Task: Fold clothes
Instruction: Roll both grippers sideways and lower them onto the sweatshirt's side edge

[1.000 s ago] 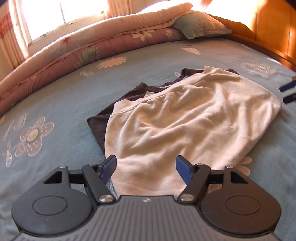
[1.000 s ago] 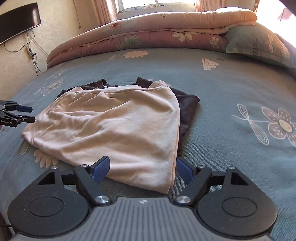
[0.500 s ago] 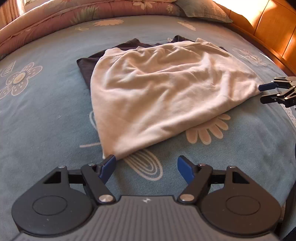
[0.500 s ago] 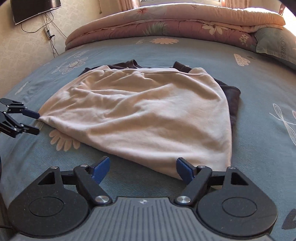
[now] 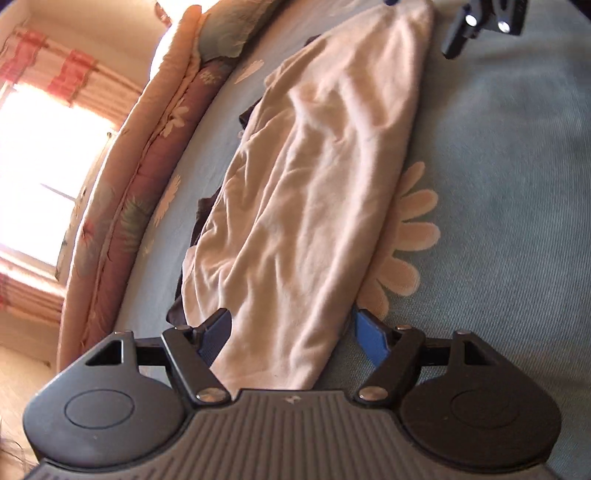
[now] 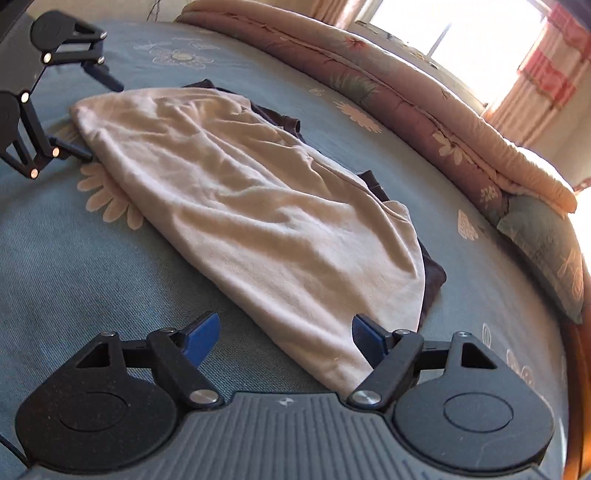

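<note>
A cream garment point(image 5: 314, 192) point(image 6: 258, 206) lies spread on the blue bedsheet point(image 5: 509, 184), over a dark garment point(image 5: 199, 218) point(image 6: 432, 273) that shows only at its far edge. My left gripper point(image 5: 293, 336) is open and turned on its side, and one near corner of the cream cloth runs between its blue fingers. My right gripper point(image 6: 284, 334) is open at the opposite corner, with the cloth's edge against its right finger point(image 6: 365, 336). Each view shows the other gripper, the left point(image 6: 103, 122) and the right point(image 5: 419, 27), straddling its own corner.
A folded pink floral quilt point(image 5: 129, 184) point(image 6: 406, 103) and a green pillow point(image 5: 229, 33) point(image 6: 546, 251) line the far side of the bed. A wooden bed frame point(image 6: 576, 369) runs along the right. A bright window with curtains point(image 5: 33, 147) stands behind.
Both grippers have rolled sideways and dropped low to the two near corners of the cream garment. The cloth now lies between their open fingers. The garment itself has not moved.
</note>
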### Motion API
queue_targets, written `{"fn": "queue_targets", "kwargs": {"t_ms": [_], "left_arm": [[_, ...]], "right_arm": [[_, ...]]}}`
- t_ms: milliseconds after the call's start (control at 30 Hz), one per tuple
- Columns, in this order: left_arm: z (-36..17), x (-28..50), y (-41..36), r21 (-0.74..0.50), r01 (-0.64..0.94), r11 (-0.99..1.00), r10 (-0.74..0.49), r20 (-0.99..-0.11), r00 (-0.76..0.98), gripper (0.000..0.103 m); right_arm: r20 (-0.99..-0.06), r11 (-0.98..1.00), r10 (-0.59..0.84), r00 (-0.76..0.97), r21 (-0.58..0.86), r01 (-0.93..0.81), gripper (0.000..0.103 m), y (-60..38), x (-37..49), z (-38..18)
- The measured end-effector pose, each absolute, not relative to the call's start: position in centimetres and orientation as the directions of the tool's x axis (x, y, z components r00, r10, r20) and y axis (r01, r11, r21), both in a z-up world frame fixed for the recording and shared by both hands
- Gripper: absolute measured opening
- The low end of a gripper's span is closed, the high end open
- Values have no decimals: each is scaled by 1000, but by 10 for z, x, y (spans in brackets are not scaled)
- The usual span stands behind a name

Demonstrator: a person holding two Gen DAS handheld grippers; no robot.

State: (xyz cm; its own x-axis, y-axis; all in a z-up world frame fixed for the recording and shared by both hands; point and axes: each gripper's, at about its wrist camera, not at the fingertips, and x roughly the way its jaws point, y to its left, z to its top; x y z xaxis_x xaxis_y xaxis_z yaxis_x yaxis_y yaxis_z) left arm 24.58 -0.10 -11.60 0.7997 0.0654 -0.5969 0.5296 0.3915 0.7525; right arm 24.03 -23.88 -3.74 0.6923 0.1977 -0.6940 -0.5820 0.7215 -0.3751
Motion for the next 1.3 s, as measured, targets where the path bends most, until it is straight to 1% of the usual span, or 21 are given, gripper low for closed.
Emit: {"fn": "queue_targets", "kwargs": {"t_ms": [100,133,233,300,400,533,633,700,767,833,933,1033,1300], "left_arm": [[-128,238,-5,822,512,248,92,-546,833,75],[-131,236,-4,837,505,209,101,-532,840,75],[-136,241,-4,854,489,179,118,-512,851,76],[-139,244,-3,864,477,159,129,-498,858,76],[-140,251,-17,870,469,151,109,-486,867,76],[-140,259,-46,868,473,150,35,-483,875,76],[-143,264,-52,874,467,131,17,-473,881,76],[-144,266,-42,879,462,119,38,-469,882,79],[-145,268,-31,883,457,107,61,-465,883,80],[-146,269,-17,888,449,95,97,-457,884,80],[-148,271,3,894,442,81,157,-449,880,80],[-148,271,6,895,439,85,177,-447,877,80],[-148,273,-32,904,422,68,107,-428,898,79]], "right_arm": [[-671,620,144,728,-512,-594,84,-222,237,-48],[-661,582,127,740,-554,-595,86,-216,235,-51],[-624,456,82,777,-669,-586,92,-199,232,-62],[-604,429,59,795,-704,-566,93,-199,235,-64],[-583,407,55,811,-728,-551,93,-188,239,-66],[-555,336,129,822,-755,-562,93,-151,236,-69],[-543,297,160,824,-770,-565,93,-134,236,-72],[-548,293,165,820,-767,-571,93,-137,239,-71],[-548,290,141,825,-773,-563,94,-149,243,-71],[-542,281,104,834,-788,-547,96,-166,246,-71],[-539,280,27,842,-805,-524,96,-194,255,-72],[-525,249,-38,851,-829,-500,96,-209,261,-77],[-509,245,51,859,-828,-505,95,-167,255,-77]]}}
